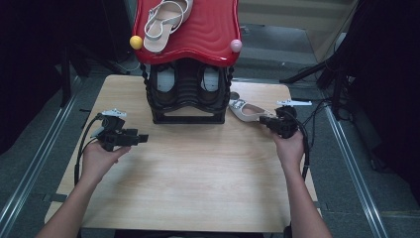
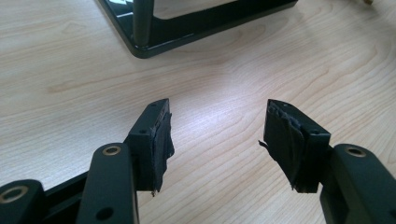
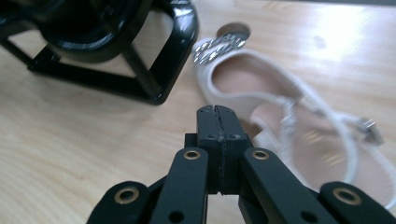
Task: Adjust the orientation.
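A white strappy sandal (image 1: 245, 110) (image 3: 261, 88) lies on the wooden table (image 1: 198, 173), just right of a black shoe rack (image 1: 187, 106) (image 3: 140, 70). My right gripper (image 1: 262, 120) (image 3: 217, 112) sits at the sandal's near end, its jaws pressed together with nothing between them. A matching white sandal (image 1: 166, 22) rests on the rack's red wavy top (image 1: 208, 34). My left gripper (image 1: 142, 138) (image 2: 217, 116) hovers open over bare table left of the rack, pointing right, with nothing between its jaws.
A pair of dark shoes (image 1: 167, 79) stands inside the rack's lower shelf. A yellow ball (image 1: 136, 42) and a pink ball (image 1: 236, 45) cap the red top's front corners. The rack's black base (image 2: 201, 23) lies ahead of the left gripper. Metal floor rails flank the table.
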The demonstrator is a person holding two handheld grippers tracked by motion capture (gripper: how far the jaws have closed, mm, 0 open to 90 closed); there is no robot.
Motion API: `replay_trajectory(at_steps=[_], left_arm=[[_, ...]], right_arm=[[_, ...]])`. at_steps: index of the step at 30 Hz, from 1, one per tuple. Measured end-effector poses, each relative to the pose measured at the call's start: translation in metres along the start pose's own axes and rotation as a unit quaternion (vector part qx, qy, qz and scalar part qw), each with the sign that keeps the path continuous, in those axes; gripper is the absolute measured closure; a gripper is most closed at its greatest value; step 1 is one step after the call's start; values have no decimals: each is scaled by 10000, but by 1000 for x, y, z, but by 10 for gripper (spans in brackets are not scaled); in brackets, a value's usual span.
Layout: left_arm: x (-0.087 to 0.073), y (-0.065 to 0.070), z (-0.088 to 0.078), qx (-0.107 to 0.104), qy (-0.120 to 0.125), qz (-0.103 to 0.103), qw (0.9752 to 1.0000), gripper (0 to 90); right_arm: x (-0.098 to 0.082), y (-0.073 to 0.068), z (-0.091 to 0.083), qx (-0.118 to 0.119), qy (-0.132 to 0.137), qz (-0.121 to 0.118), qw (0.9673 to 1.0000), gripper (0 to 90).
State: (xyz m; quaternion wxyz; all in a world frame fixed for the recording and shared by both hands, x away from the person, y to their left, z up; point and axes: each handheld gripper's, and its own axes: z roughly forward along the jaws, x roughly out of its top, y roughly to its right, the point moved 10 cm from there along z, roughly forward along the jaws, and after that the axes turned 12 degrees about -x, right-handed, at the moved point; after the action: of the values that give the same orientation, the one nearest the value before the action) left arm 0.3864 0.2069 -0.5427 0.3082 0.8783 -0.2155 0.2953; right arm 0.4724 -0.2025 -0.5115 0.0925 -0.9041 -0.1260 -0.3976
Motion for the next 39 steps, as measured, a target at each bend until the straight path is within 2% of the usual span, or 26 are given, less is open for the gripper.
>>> replay_trajectory(at_steps=[11, 13, 17, 21, 23, 28, 33, 35, 39], left_arm=[[-2, 2, 5, -42, -98, 107, 9999, 419], [-2, 2, 5, -52, -84, 143, 9998, 419], [-2, 2, 6, -45, -56, 180, 9998, 419], [-3, 3, 7, -72, -112, 187, 9997, 420], [-3, 3, 8, -67, -108, 199, 9997, 420], [-4, 1, 8, -93, -98, 140, 9998, 420], [-4, 2, 9, -110, -105, 152, 9998, 420], [-5, 2, 9, -92, -112, 163, 9998, 420], [-4, 3, 9, -99, -107, 186, 9997, 420]], right_arm=[[24, 29, 15, -218, 14, 104, 9997, 900], [24, 35, 20, -212, -20, 253, 9995, 900], [21, 43, 29, -290, -121, 178, 9993, 900], [16, 49, 39, -304, -158, 284, 9990, 900], [11, 48, 44, -262, -221, 307, 9989, 900], [7, 48, 46, -142, -125, 436, 9989, 900], [2, 42, 48, -235, -224, 258, 9991, 899], [1, 40, 50, -260, -243, 218, 9991, 871], [2, 31, 56, -540, -329, -86, 9980, 900]])
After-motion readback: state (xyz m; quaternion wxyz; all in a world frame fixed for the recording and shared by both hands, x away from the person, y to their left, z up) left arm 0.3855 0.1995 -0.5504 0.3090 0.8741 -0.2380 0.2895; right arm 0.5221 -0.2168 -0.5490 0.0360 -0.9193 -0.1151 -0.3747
